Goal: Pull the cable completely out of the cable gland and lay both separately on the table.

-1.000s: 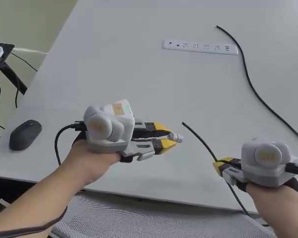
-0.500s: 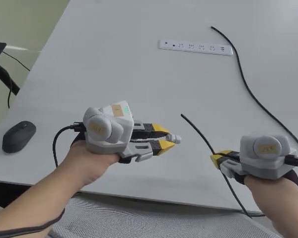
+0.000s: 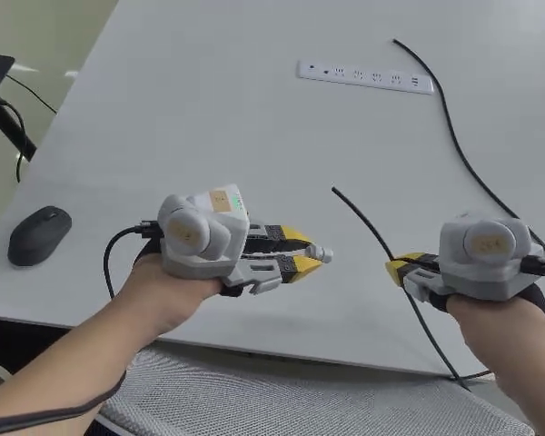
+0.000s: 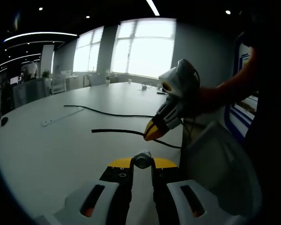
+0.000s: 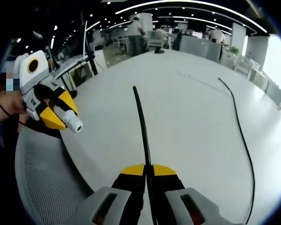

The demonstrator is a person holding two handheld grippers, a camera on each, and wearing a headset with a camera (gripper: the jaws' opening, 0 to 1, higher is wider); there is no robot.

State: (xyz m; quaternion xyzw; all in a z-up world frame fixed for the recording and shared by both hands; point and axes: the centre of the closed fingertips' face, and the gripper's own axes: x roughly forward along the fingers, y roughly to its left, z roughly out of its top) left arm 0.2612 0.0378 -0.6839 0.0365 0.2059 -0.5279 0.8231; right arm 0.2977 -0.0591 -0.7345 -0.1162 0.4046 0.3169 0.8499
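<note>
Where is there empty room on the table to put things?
The biggest bare patch of table lies between the mouse, the power strip and the left gripper with the gland. A smaller one sits between the held cable and the long cable. It's tight near the right gripper.

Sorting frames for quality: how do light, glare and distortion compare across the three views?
Head view: even light, sharp, faint shadows on the table. Left gripper view: windows blown out, table dimmer, edges bent. Right gripper view: strong fisheye bending, cable crisp.
</note>
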